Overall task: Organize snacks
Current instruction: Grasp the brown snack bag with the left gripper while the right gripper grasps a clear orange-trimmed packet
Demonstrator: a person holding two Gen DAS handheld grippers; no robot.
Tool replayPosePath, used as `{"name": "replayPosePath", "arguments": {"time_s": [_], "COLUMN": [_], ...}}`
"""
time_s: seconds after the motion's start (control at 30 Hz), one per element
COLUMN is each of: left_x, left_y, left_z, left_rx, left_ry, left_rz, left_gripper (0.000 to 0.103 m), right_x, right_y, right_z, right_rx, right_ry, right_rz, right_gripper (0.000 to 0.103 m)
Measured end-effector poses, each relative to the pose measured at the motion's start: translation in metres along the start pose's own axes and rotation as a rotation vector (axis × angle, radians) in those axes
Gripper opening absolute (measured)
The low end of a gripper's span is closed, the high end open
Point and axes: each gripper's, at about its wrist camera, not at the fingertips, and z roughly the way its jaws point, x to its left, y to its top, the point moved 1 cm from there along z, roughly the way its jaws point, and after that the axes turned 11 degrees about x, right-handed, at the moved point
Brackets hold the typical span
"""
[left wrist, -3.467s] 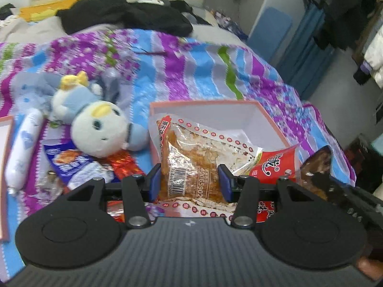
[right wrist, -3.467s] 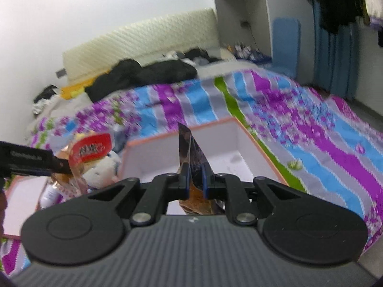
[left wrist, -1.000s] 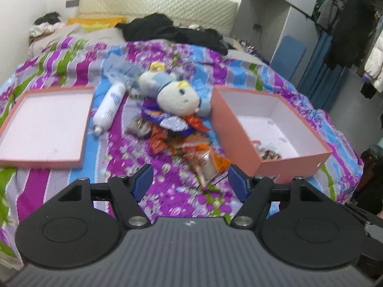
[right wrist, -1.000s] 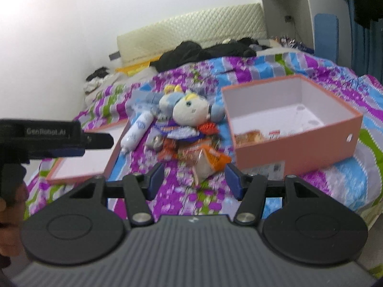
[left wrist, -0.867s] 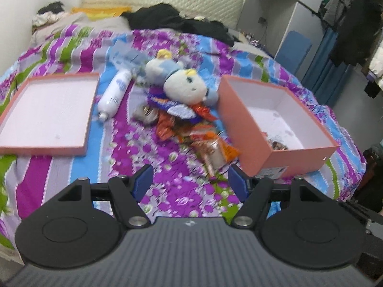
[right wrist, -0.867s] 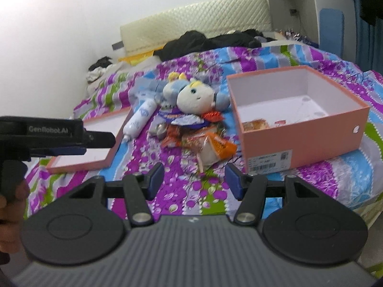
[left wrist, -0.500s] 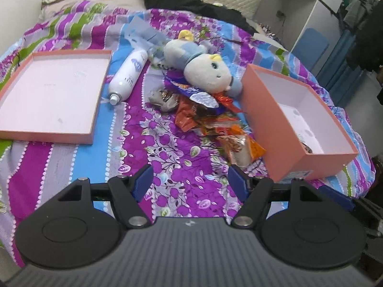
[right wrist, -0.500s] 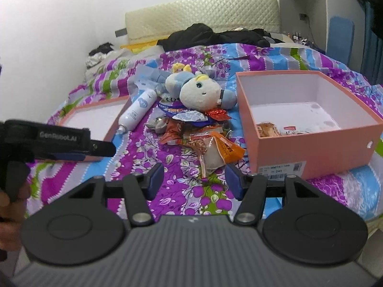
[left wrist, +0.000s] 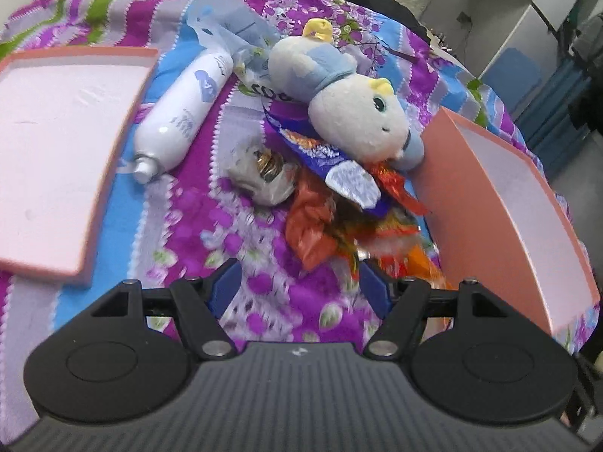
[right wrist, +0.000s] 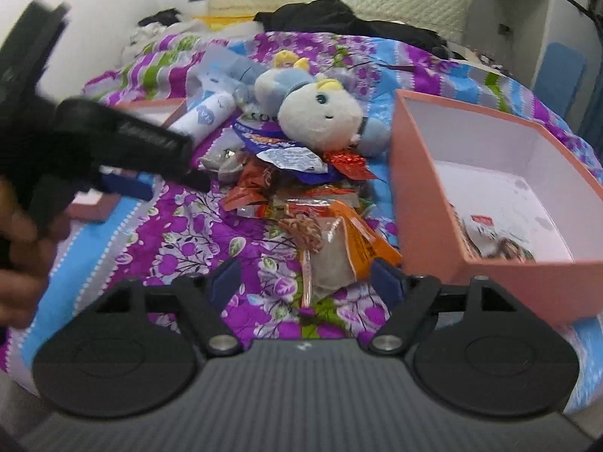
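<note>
Both grippers are hanging over the snack heap on the flowered bedspread, each with nothing in it.

Seen from the left wrist, the left gripper [left wrist: 297, 286] is standing wide open, its blue pads apart above bare quilt. Just beyond them the pile of snacks [left wrist: 339, 203] is lying: an orange-red foil packet [left wrist: 309, 226], a blue and purple wrapper [left wrist: 328, 158] and a clear packet with something golden inside [left wrist: 264, 177]. A plush toy [left wrist: 350, 109] is resting on the far part of the heap, a white bottle [left wrist: 184, 109] is lying beside the shallow pink lid [left wrist: 113, 150] on the left, and the deep pink box [left wrist: 471, 196] is standing just right of the pile. Digits are showing on a crumpled bag behind the toy, but I cannot read them properly.

Seen from the right wrist, the right gripper [right wrist: 307, 278] is opening its jaws, with nothing between them yet; the clear bag with an orange edge [right wrist: 335, 241] is lying just ahead of the pads. The box is already holding a couple of packets in its near corner [right wrist: 493, 237]. The other tool is showing blurred at the left; its lettering is too smeared to read.

I judge each hand is reaching for another packet. Next, each needs to come down on a single wrapper, close on it without dragging its neighbours, then carry it over the box wall.
</note>
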Motion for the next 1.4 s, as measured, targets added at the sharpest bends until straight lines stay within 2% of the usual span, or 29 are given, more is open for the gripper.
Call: {"name": "replayPosePath", "arguments": {"time_s": [0.1,0.4,0.6,0.73,0.77,0.87,0.9,0.93,1.1,1.4], "left_x": [0.002,-0.004,-0.005,-0.008,-0.009,-0.011,-0.011,-0.011,-0.014,-0.014], "left_y": [0.018,0.048,0.062,0.067,0.067,0.068,0.068,0.067,0.059,0.033], "left_z": [0.024,0.086,0.109,0.118,0.12,0.119,0.118,0.117,0.109,0.062], "left_rx": [0.032,0.081,0.097,0.106,0.107,0.102,0.091,0.085,0.086,0.075], "left_ry": [-0.026,-0.025,-0.005,0.021,0.028,0.018,0.025,0.026,0.045,0.077], "left_rz": [-0.02,0.0,0.003,0.026,0.034,0.043,0.038,0.03,0.026,0.032], "left_gripper": [0.074,0.073,0.071,0.065,0.064,0.053,0.052,0.052,0.05,0.05], "right_x": [0.001,0.009,0.008,0.004,0.003,-0.001,-0.002,-0.001,-0.004,-0.002], "right_y": [0.009,0.023,0.026,0.026,0.025,0.026,0.026,0.026,0.028,0.021], "right_z": [0.018,0.062,0.081,0.094,0.097,0.097,0.096,0.096,0.089,0.054], "right_rx": [0.019,0.074,0.12,0.154,0.154,0.147,0.146,0.146,0.144,0.103], "right_ry": [-0.031,-0.152,-0.155,-0.105,-0.11,-0.093,-0.095,-0.102,-0.069,-0.029], "right_rz": [-0.038,-0.193,-0.207,-0.203,-0.204,-0.186,-0.185,-0.188,-0.177,-0.149], "right_gripper": [0.077,0.077,0.077,0.077,0.077,0.075,0.071,0.063,0.056,0.054]}}
